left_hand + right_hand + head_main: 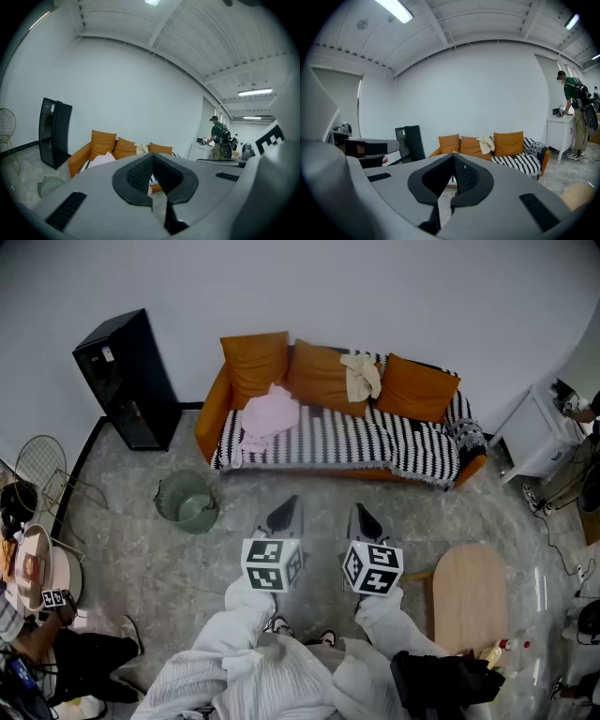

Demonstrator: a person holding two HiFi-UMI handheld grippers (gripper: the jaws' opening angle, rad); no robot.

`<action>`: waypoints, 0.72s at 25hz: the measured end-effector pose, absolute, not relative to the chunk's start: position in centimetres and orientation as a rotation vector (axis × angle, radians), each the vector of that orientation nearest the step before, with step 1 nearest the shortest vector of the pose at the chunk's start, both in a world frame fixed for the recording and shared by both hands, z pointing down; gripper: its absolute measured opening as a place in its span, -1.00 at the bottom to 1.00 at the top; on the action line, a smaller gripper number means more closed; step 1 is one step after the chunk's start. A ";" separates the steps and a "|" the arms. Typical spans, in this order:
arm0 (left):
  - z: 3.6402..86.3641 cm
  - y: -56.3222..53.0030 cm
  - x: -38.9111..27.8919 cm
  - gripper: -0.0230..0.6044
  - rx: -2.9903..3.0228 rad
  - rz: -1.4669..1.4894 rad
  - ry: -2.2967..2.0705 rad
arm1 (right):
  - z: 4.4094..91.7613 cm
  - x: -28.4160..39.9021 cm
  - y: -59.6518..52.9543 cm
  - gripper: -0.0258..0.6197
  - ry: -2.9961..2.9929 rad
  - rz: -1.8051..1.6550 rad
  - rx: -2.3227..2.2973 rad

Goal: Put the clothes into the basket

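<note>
A pink garment [270,415] lies on the left part of the orange sofa [212,409], and a cream garment [362,376] hangs over the back cushions near the middle. The green basket [187,500] stands on the floor in front of the sofa's left end. My left gripper [285,509] and right gripper [365,515] are held side by side in front of the sofa, both shut and empty. In the left gripper view the shut gripper [152,157] points at the pink garment [101,159]. In the right gripper view the shut gripper [453,157] points at the sofa under the cream garment [486,143].
A black cabinet [127,379] stands left of the sofa. A round wooden table [469,596] is at my right, a white cabinet [539,432] beyond it. A person [576,112] stands at that cabinet. Another person [56,643] crouches at lower left.
</note>
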State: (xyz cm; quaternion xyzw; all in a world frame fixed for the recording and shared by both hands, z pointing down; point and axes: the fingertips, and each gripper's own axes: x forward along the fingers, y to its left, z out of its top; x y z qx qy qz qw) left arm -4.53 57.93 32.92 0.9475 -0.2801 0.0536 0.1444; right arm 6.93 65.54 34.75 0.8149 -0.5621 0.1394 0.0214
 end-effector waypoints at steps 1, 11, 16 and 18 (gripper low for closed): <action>32.9 57.7 -4.7 -0.93 2.731 0.155 -0.807 | 34.7 6.8 65.3 -0.85 -1.741 0.430 2.525; 33.8 55.0 -6.3 -0.93 2.727 0.159 -0.798 | 34.8 5.3 62.7 -0.84 -1.760 0.434 2.552; 34.2 52.8 -8.1 -0.93 2.733 0.168 -0.798 | 35.6 4.2 60.7 -0.84 -1.725 0.460 2.580; 34.6 51.9 -8.9 -0.93 2.725 0.180 -0.800 | 36.0 3.7 59.8 -0.84 -1.718 0.475 2.585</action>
